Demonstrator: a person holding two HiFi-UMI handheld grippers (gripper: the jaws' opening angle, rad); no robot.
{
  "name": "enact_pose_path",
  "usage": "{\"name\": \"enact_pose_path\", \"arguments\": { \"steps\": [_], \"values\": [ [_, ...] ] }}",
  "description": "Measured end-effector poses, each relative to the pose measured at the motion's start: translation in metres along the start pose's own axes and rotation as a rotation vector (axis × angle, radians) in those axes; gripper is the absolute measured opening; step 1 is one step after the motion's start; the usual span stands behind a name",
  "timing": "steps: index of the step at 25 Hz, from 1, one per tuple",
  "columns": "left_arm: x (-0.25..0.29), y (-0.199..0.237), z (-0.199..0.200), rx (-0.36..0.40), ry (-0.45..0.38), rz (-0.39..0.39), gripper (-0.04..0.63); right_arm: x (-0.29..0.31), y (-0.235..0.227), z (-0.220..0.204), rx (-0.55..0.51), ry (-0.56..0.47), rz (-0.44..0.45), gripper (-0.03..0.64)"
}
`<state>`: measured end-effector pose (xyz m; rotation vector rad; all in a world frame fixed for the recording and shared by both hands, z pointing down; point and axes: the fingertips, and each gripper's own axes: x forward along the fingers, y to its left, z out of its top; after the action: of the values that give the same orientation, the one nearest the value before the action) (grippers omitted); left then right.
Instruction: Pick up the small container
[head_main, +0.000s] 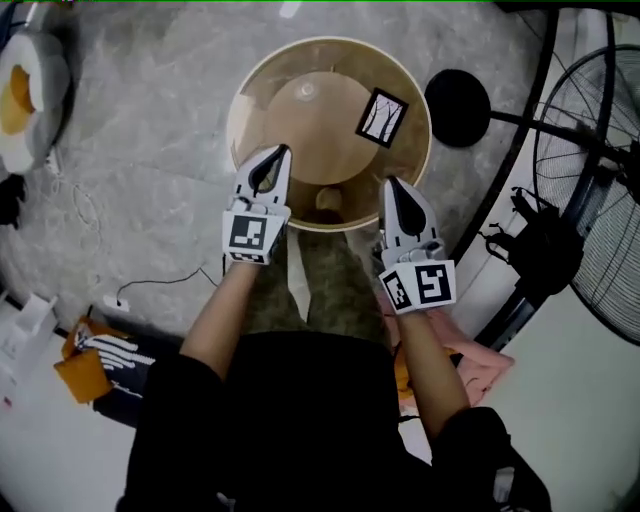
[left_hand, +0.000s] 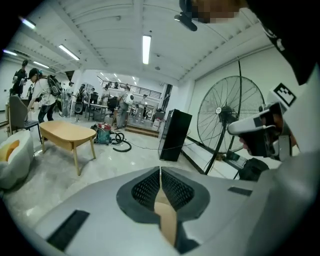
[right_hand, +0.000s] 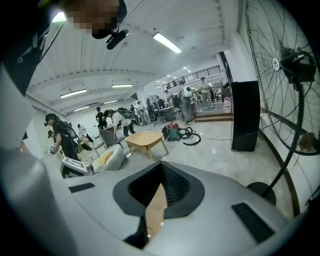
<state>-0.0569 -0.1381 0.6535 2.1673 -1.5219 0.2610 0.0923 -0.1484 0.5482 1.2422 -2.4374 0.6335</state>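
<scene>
We had the left gripper (head_main: 283, 152) and right gripper (head_main: 389, 183) over the table's (head_main: 262, 75) near edge, jaws of both pressed together, empty. The container (head_main: 328, 199) sat between them at that edge. We judged one gripper needed opening wide before straddling it squarely.

Tabletop (head_main: 300, 130) open ahead, fan (head_main: 590, 160) crowding right side

Lighting: bright, even, indoor; source, ceiling strip lights (left_hand: 146, 48). Glare: pale sheen on the polished floor (left_hand: 120, 157). Shadows: soft, faint. Distortion: strong fisheye curvature, dark rounded corners (all three views). Focus: far background slightly soft; head view dimmer, greyer.
</scene>
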Motion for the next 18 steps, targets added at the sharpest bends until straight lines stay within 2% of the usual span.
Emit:
{"name": "enact_pose_path", "arguments": {
  "steps": [3, 12, 14, 15, 18],
  "values": [
    [0.034, 0.014, -0.028, 0.025, 0.016, 0.004, 0.025, 0.022, -0.006, -0.029, 0.012, 0.014, -0.003, 0.015],
    [0.099, 0.049, -0.090, -0.002, 0.046, -0.018, 0.035, 0.042, -0.008, -0.109, 0.093, 0.089, -0.015, 0.015],
    [0.111, 0.055, -0.103, -0.012, 0.059, -0.030, 0.163, 0.045, -0.013, -0.126, 0.132, 0.095, -0.033, 0.015],
    [0.117, 0.055, -0.109, -0.012, 0.067, -0.039, 0.202, 0.047, -0.016, -0.135, 0.146, 0.100, -0.039, 0.015],
    [0.138, 0.058, -0.125, 0.008, 0.088, -0.052, 0.270, 0.058, -0.017, -0.155, 0.154, 0.118, -0.025, 0.015]
  ]
}}
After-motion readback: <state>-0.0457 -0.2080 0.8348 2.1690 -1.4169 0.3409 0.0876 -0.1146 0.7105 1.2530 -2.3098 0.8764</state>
